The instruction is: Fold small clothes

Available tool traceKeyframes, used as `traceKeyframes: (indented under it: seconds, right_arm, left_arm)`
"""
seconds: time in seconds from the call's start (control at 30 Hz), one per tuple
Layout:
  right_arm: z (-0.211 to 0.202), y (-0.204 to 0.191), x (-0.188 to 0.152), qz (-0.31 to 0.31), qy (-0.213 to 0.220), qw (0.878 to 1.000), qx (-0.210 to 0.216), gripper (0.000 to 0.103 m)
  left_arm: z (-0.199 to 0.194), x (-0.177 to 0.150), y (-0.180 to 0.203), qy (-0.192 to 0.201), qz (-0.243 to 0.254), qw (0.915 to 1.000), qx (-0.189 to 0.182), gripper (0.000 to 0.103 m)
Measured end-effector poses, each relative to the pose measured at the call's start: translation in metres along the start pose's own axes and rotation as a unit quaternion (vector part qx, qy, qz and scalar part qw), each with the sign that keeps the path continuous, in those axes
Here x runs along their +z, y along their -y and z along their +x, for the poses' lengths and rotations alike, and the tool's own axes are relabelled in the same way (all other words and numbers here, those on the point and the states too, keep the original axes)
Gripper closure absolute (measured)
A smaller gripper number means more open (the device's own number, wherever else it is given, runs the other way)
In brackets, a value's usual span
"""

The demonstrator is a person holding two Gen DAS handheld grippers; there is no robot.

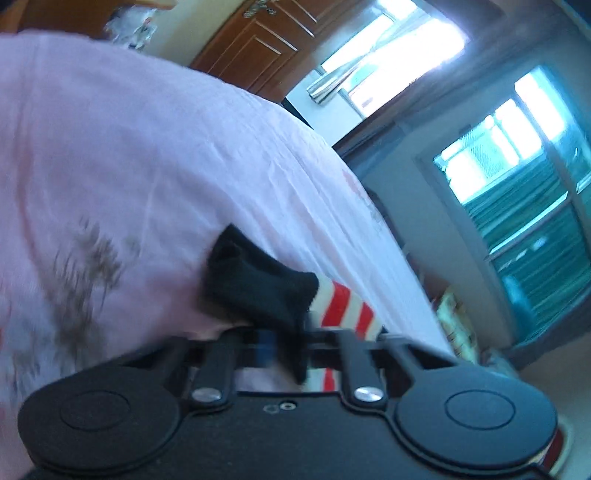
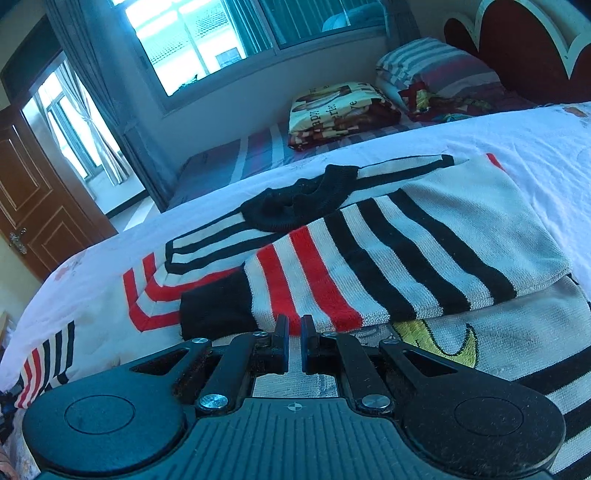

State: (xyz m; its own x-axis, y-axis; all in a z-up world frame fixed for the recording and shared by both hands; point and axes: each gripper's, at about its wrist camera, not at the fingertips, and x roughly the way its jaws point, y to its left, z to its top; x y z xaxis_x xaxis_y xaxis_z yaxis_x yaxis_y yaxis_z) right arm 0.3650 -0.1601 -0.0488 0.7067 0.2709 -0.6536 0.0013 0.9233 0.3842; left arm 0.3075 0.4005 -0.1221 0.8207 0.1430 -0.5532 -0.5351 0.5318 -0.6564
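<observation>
A small knitted sweater [image 2: 424,236] with white, black and red stripes lies on the pale bedsheet [image 2: 535,147], one sleeve folded across its body, black collar [image 2: 303,199] at the far side. My right gripper [image 2: 294,332] hovers just before the folded sleeve's black cuff [image 2: 218,310]; its jaws stand nearly closed with a thin gap and hold nothing. In the left wrist view, my left gripper [image 1: 295,343] is shut on the other sleeve's black cuff [image 1: 255,284] with red and white stripes [image 1: 343,306], lifted over the pink sheet [image 1: 129,155]. The image is blurred by motion.
Folded blankets [image 2: 340,110] and a striped pillow [image 2: 436,66] lie at the bed's far side under windows [image 2: 207,33]. A wooden door [image 2: 33,206] stands at left. The bed's edge [image 1: 388,229] runs near the left gripper, with the floor beyond.
</observation>
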Motion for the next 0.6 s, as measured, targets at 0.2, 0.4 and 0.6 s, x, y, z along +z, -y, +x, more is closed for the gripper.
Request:
traceKeyframes:
  seconds: [0.2, 0.4, 0.6]
  right_arm:
    - [-0.002, 0.011, 0.003, 0.007, 0.006, 1.000, -0.007, 0.099]
    - [-0.006, 0.032, 0.011, 0.021, 0.017, 1.000, -0.016, 0.099]
    - [-0.014, 0.061, 0.021, 0.040, 0.030, 0.999, -0.019, 0.099]
  left_arm:
    - [-0.002, -0.001, 0.048, 0.020, 0.057, 0.9971, -0.046, 0.098]
    - [0.018, -0.050, 0.156, -0.022, 0.172, 0.9771, -0.124, 0.098]
    - [0.015, -0.150, 0.259, -0.063, 0.289, 0.9372, -0.186, 0.098]
